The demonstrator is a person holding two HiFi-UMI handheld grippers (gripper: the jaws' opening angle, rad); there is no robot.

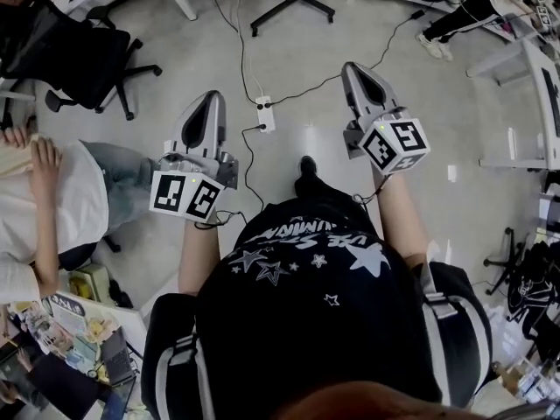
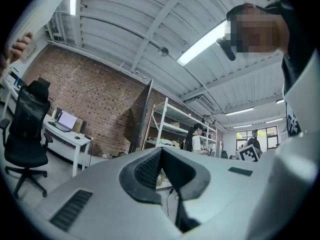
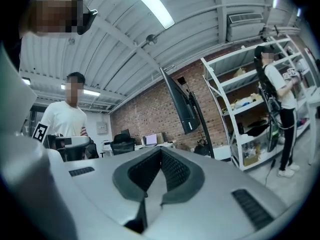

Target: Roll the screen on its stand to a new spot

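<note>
Brick workshop: screen (image 3: pixel 182 106) far from left hand-held gripper (image 1: pixel 210 101), right hand-held gripper (image 1: pixel 354 70); both closed.

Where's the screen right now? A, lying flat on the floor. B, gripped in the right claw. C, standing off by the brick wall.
C: the screen stands in front of the brick wall, well ahead of the right claw, which is shut on nothing.

Grey floor (image 1: pixel 175 55), white power strip (image 1: pixel 265 114), office chair (image 1: pixel 83 59)
</note>
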